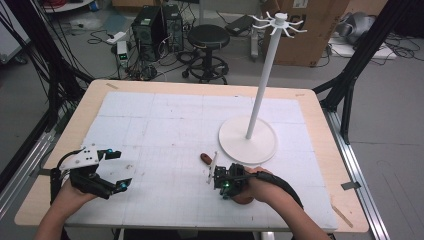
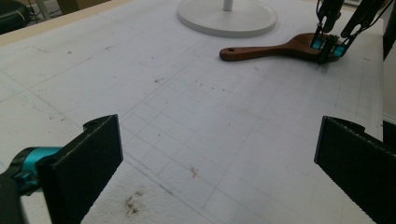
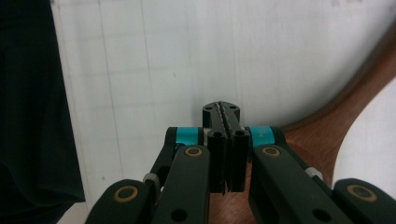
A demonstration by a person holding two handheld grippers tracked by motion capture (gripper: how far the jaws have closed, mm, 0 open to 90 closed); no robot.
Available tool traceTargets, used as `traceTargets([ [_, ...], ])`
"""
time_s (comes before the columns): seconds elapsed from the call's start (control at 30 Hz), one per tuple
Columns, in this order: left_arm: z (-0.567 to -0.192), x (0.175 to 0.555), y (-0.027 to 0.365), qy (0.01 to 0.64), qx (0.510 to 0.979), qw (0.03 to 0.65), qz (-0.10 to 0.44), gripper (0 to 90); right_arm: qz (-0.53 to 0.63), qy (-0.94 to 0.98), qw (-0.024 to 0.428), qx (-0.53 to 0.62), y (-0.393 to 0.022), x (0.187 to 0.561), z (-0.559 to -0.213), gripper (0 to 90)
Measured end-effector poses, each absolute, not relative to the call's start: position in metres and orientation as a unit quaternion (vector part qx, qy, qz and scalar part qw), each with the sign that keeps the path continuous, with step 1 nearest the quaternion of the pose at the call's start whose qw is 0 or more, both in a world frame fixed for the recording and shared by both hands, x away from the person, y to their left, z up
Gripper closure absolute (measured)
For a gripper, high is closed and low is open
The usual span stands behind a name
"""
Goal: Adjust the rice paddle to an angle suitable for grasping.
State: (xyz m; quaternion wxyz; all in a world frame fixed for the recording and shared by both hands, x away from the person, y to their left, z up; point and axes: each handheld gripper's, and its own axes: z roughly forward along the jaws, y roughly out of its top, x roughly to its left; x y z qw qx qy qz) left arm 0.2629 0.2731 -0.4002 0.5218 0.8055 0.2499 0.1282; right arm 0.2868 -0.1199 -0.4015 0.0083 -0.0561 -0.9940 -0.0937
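Right tongs (image 1: 226, 181) are down at the near middle of the desk (image 1: 70, 130), jaws pressed flat together with nothing visibly pinched between them, tips sitting right at the wooden spatula (image 2: 275, 49). That spatula lies flat on the white gridded mat (image 1: 165, 125), just in front of the round base of the white rack stand (image 1: 248, 138); in the left gripper view its slim handle, with a small hanging hole near the end, runs away from the broad blade where the right tongs hover. In the right gripper view the brown wood curves beneath and beside the closed jaws, though whether they actually touch it is hard to say. Left tongs (image 1: 116, 170) rest well apart at the near left, jaws spread wide and empty. As for handling: it looks like a stiff, light piece of smooth wood, not fragile, but lying so flat it gives little edge to catch. The narrow handle seems the better place to grip, across its width; the wide blade may slip or pivot in a pinch.
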Motion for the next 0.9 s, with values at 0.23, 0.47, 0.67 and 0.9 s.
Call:
traceTargets([
  [0.23,-0.4,0.263,0.273,0.249,0.805,0.522,0.128,1.7,-0.099,-0.993,0.009,-0.065,-0.128,0.288,-0.4,89.3],
  [0.47,-0.401,0.264,0.273,0.249,0.806,0.522,0.127,1.7,-0.148,-0.986,0.013,-0.069,-0.136,0.295,-0.39,63.9],
  [0.67,-0.401,0.265,0.274,0.249,0.806,0.523,0.123,1.7,-0.161,-0.979,0.028,-0.122,-0.141,0.297,-0.382,47.0],
  [0.9,-0.402,0.265,0.273,0.248,0.808,0.521,0.121,1.7,-0.177,-0.971,0.01,-0.163,-0.146,0.303,-0.377,24.9],
])
